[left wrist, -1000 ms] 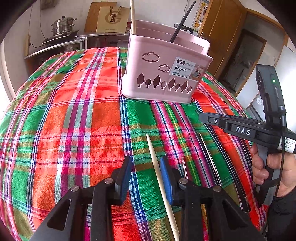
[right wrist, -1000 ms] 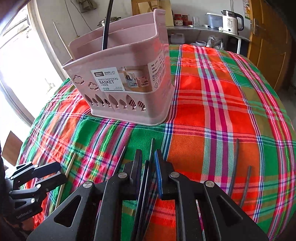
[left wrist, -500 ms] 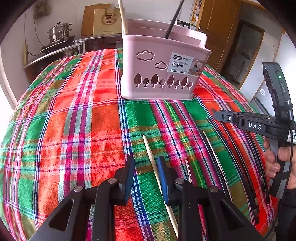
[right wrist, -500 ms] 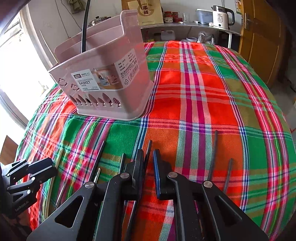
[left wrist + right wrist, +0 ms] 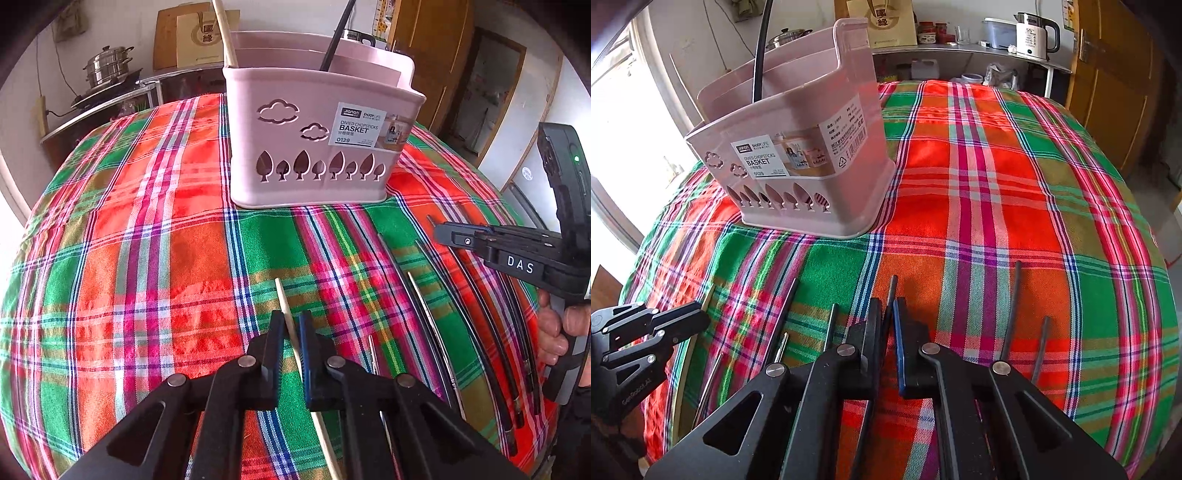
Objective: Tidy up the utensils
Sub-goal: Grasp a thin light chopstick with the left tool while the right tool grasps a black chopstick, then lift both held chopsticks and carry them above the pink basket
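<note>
The left tongs (image 5: 291, 332) are clamping a wooden chopstick (image 5: 282, 299) lying on the plaid counter (image 5: 147, 240). The right tongs (image 5: 886, 325) are pinching a black chopstick (image 5: 892, 291), near the pink basket (image 5: 812, 166).

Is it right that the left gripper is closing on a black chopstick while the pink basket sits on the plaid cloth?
Not quite. The left gripper is closing on a light wooden chopstick, not black, as the left wrist view shows. The pink basket does sit on the plaid cloth.

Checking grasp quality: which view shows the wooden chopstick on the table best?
The left wrist view: the wooden chopstick runs between the left gripper fingers. The right wrist view shows only a pale sliver beside that gripper.
</note>
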